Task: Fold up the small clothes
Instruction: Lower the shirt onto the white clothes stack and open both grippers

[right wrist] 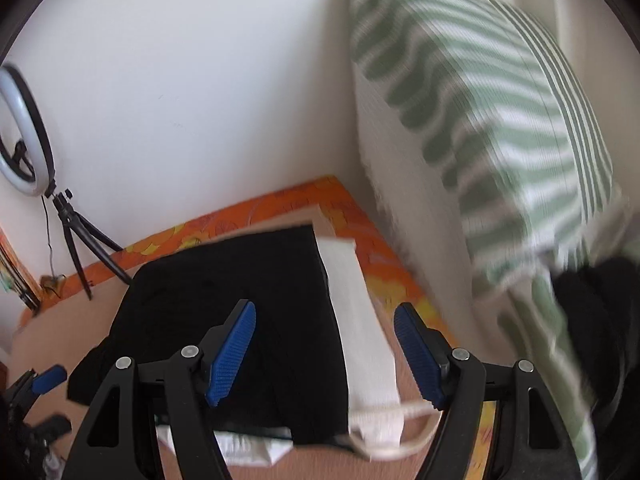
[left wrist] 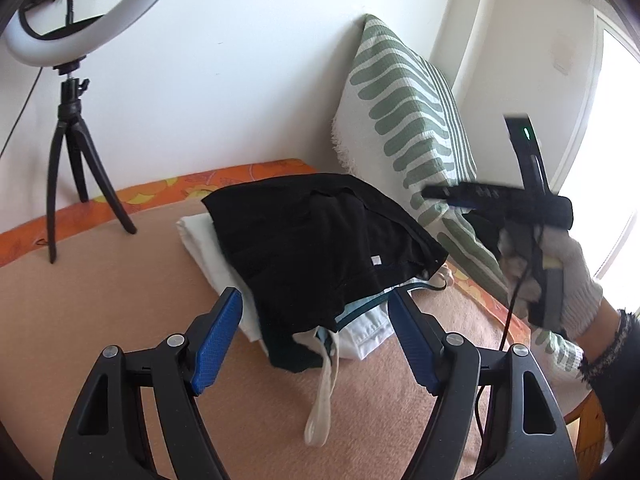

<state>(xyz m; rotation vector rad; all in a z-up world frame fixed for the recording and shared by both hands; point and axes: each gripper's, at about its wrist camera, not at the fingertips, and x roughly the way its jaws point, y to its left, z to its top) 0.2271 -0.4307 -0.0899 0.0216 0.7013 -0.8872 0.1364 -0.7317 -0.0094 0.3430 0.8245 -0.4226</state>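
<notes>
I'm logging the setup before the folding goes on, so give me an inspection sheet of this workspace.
Surface: tan blanket with an orange patterned border.
Job's things: black garment on top of a pile of white clothes; a white strap trails out toward the camera.
Clutter: nothing seen.
Grippers: left gripper open, empty, just short of the pile; right gripper open, empty, above the pile.
Cables: black cable hanging from the right gripper.
Surroundings: white wall, green-patterned pillow leaning on it, ring light on a tripod, bright window at right.
</notes>
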